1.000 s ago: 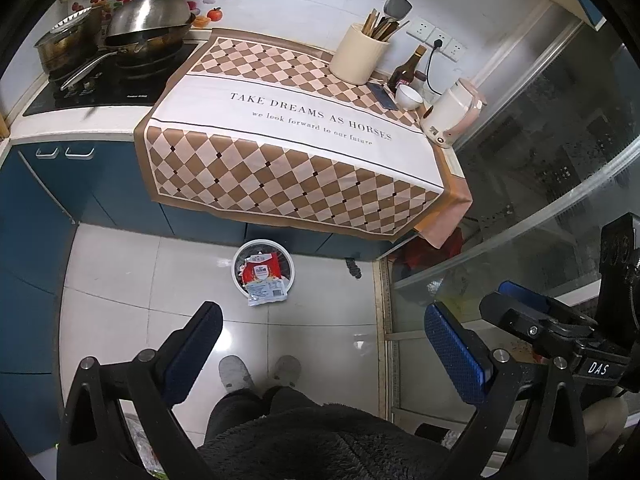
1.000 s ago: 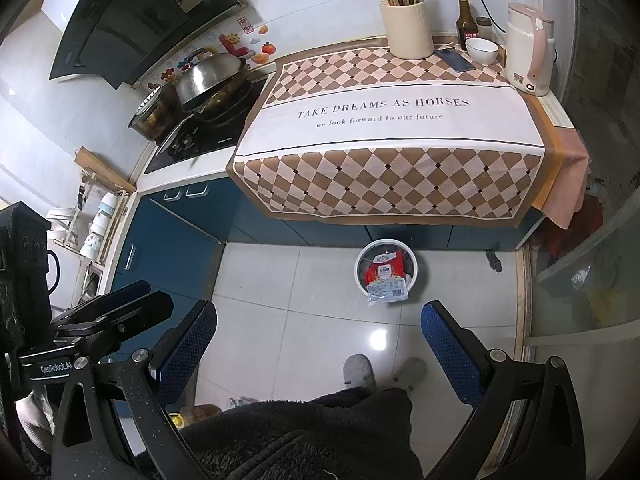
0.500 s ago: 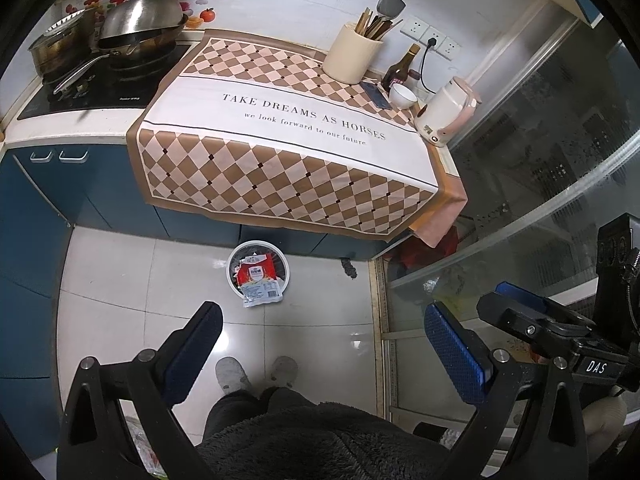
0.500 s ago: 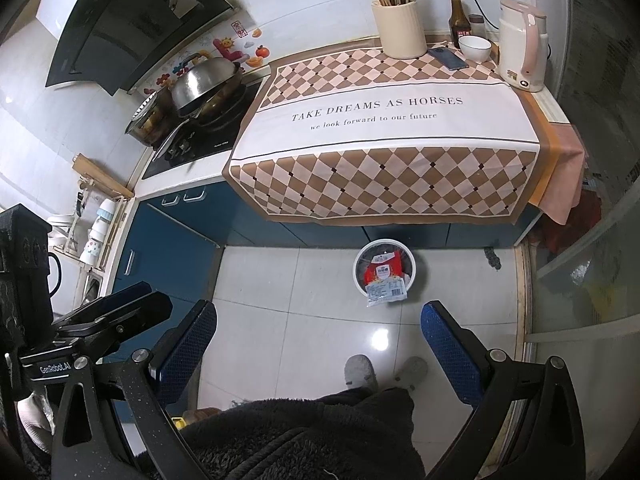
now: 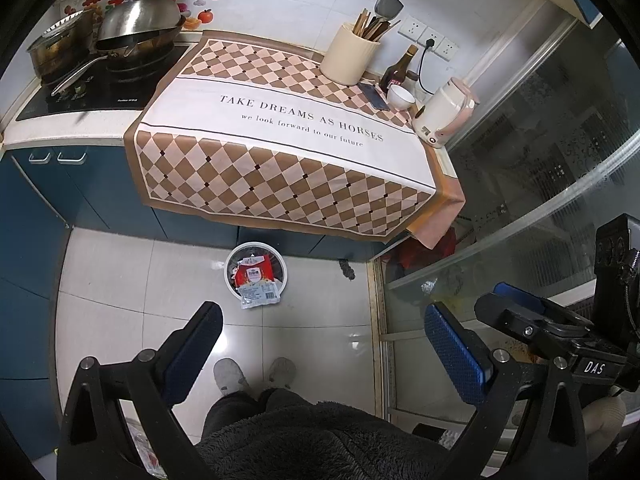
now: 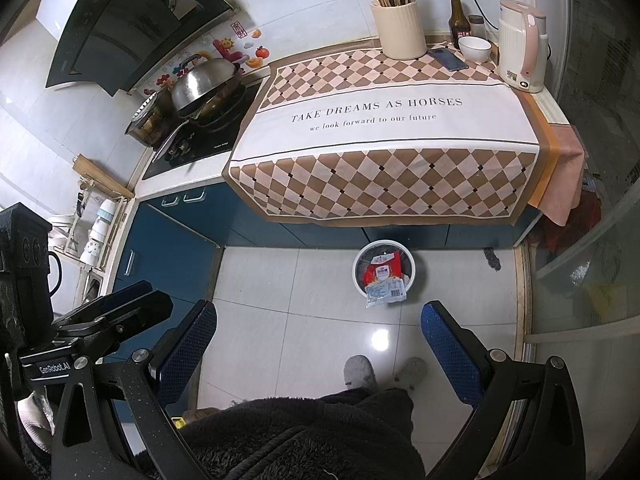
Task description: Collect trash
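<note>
A round white trash bin (image 5: 280,258) (image 6: 418,266) stands on the floor tiles below the counter's front edge. Inside it lies a red snack wrapper (image 5: 253,273) (image 6: 382,270). A clear printed wrapper (image 5: 259,294) (image 6: 385,292) hangs over the bin's near rim onto the floor. My left gripper (image 5: 322,330) is open and empty, held high above the floor. My right gripper (image 6: 318,328) is also open and empty, at about the same height. Both are well away from the bin.
The counter carries a checkered cloth (image 5: 288,148) (image 6: 384,128), a utensil holder (image 5: 350,54), bottle, bowl (image 6: 474,48), phone and kettle (image 5: 444,114) (image 6: 522,50). Pots (image 5: 132,34) sit on the stove at left. Blue cabinets (image 6: 172,256) stand left, a glass door (image 5: 560,184) right. A person's slippered feet (image 5: 254,374) stand on the tiles.
Both cameras have drifted slightly back and up, so the counter and bin sit a little further away. Both grippers stay open and empty. The wrappers have not moved.
</note>
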`<state>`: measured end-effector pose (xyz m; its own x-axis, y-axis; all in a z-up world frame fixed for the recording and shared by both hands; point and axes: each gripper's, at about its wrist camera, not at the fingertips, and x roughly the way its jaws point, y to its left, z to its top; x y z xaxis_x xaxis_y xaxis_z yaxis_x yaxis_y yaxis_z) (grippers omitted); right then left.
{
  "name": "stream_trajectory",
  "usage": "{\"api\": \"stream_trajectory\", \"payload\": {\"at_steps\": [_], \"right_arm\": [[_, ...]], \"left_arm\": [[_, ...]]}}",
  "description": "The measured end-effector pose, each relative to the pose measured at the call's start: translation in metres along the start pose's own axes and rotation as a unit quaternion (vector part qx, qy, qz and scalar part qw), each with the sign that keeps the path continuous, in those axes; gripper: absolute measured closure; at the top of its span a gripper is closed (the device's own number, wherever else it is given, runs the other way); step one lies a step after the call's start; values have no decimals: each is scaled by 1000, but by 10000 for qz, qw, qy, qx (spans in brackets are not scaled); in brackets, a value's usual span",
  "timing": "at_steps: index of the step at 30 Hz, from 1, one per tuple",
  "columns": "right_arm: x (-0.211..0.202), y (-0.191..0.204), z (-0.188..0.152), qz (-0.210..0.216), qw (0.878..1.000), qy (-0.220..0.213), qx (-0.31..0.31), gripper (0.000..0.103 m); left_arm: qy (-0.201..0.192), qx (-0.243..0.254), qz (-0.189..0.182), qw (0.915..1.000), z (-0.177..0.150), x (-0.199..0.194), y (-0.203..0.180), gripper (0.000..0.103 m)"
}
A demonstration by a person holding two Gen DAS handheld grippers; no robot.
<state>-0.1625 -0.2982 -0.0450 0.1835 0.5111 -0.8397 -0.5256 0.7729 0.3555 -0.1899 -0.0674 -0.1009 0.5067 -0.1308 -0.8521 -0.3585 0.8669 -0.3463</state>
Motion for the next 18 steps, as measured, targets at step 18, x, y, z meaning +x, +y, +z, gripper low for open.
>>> {"api": "stream_trajectory", "payload": {"at_steps": [18], "right_arm": [[-1, -1, 2, 11, 10000, -5, 17, 0]], "left_arm": [[-31, -4, -19, 10000, 3, 0, -10, 0]]}}
